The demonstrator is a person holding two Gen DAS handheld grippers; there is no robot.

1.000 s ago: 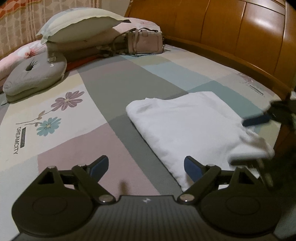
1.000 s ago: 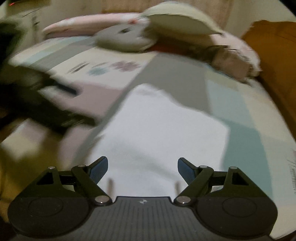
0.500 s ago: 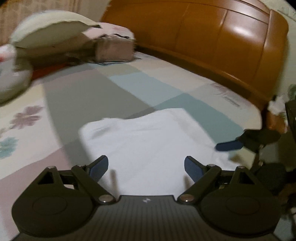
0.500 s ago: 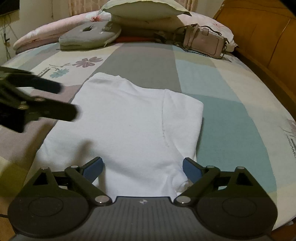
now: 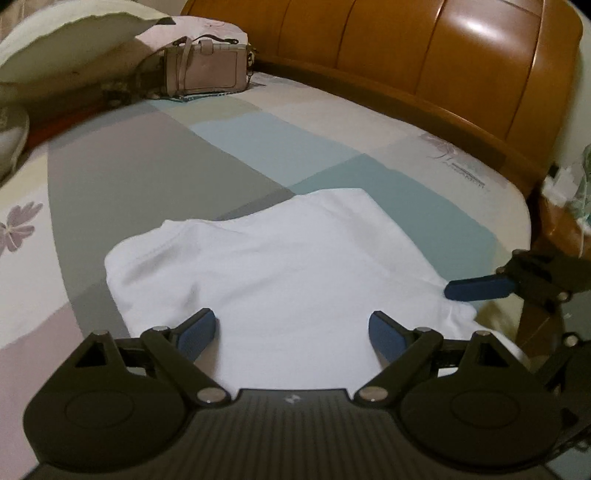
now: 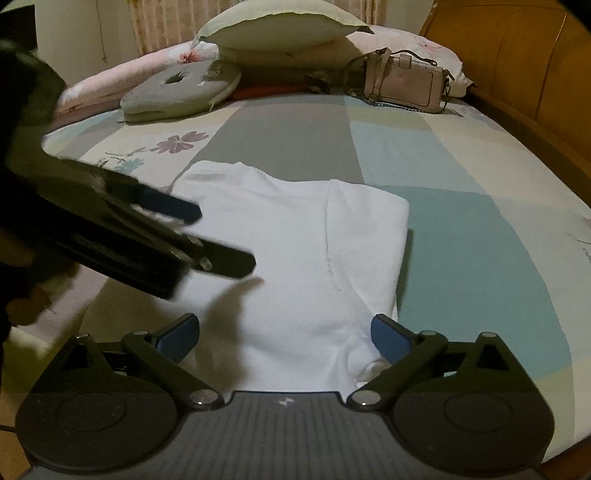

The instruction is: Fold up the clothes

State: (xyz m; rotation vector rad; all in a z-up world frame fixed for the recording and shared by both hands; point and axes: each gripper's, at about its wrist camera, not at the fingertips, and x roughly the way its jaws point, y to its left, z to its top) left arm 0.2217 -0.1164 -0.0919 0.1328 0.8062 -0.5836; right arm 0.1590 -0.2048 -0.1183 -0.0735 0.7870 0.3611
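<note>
I see the bed (image 6: 461, 192) filling both views, its patchwork cover grey, blue, teal and cream, with a wooden headboard (image 5: 424, 62) along its far right edge. At the far edge of the bed a pale green pillow (image 6: 280, 22) sits on other bedding, a grey ring cushion (image 6: 177, 92) lies at the far left corner, and a pink handbag (image 6: 406, 83) rests toward the far right corner. The white shirt (image 6: 295, 266), already folded into a rough rectangle, lies flat at the near edge of the bed. My left gripper (image 5: 291, 328) is wide open and empty, its fingers over the shirt's near left part. My right gripper (image 6: 284, 330) is also wide open and empty, at the shirt's near right corner.
</note>
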